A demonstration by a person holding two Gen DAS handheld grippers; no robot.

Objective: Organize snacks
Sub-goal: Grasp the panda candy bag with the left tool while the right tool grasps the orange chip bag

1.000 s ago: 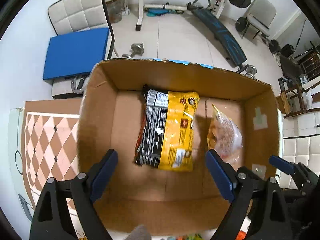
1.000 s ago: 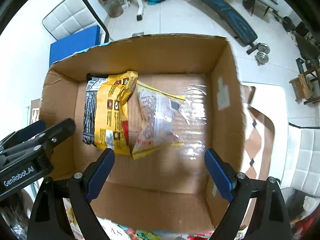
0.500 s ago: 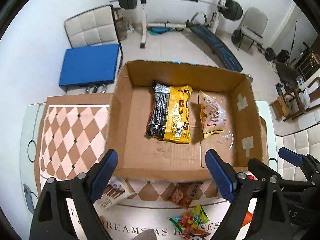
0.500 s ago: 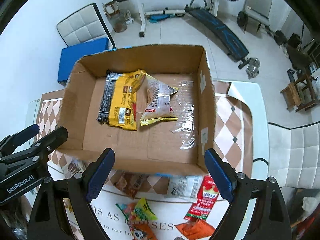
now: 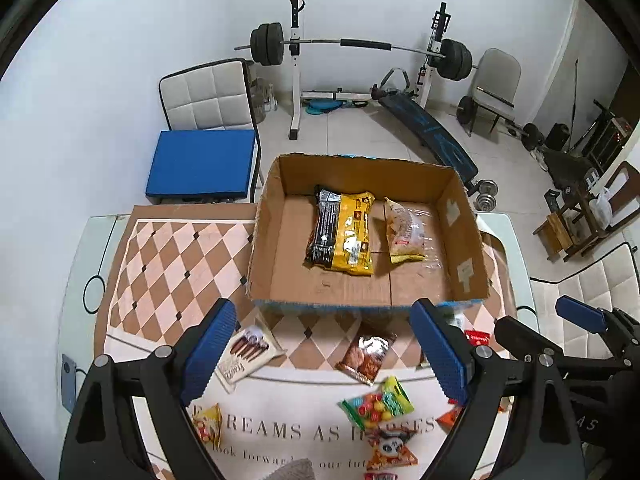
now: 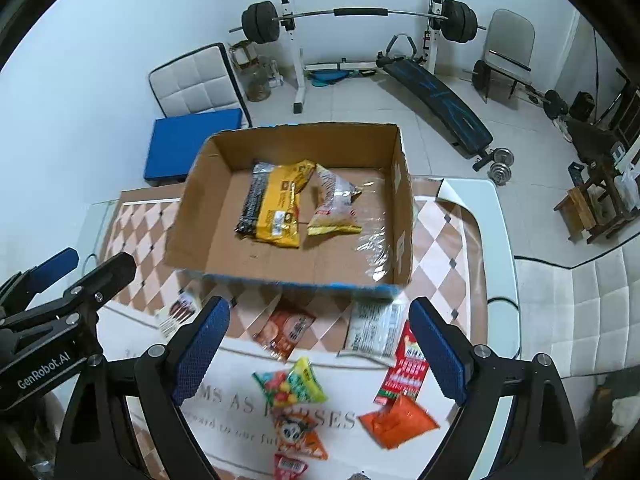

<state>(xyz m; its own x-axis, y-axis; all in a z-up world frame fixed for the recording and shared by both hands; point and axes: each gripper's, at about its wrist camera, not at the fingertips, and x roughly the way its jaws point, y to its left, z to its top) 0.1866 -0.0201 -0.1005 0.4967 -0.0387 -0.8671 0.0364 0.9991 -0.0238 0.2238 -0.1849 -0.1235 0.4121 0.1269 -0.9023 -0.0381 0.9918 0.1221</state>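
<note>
An open cardboard box (image 5: 264,240) (image 6: 404,216) stands on the table. Inside lie a yellow-and-black packet (image 5: 342,236) (image 6: 276,204) and a clear bag of brown snacks (image 5: 404,230) (image 6: 334,204). Loose snacks lie in front of the box: a white chocolate-stick packet (image 5: 246,354), a brown packet (image 5: 366,356), a colourful candy bag (image 5: 378,402) (image 6: 290,388), a white packet (image 6: 376,330), a red packet (image 6: 404,370) and an orange bag (image 6: 398,420). My left gripper (image 5: 324,348) and right gripper (image 6: 320,348) are open and empty, held above the loose snacks.
A checkered mat (image 5: 172,256) covers the white table (image 6: 492,216). A chair with a blue cushion (image 5: 202,162) stands behind the table. Weight bench and barbell rack (image 5: 360,44) stand at the back wall. A white sofa (image 6: 580,312) is at the right.
Both grippers have pulled back and up from inside the box, empty. The box now looks smaller and the loose snacks in front of it have come into view.
</note>
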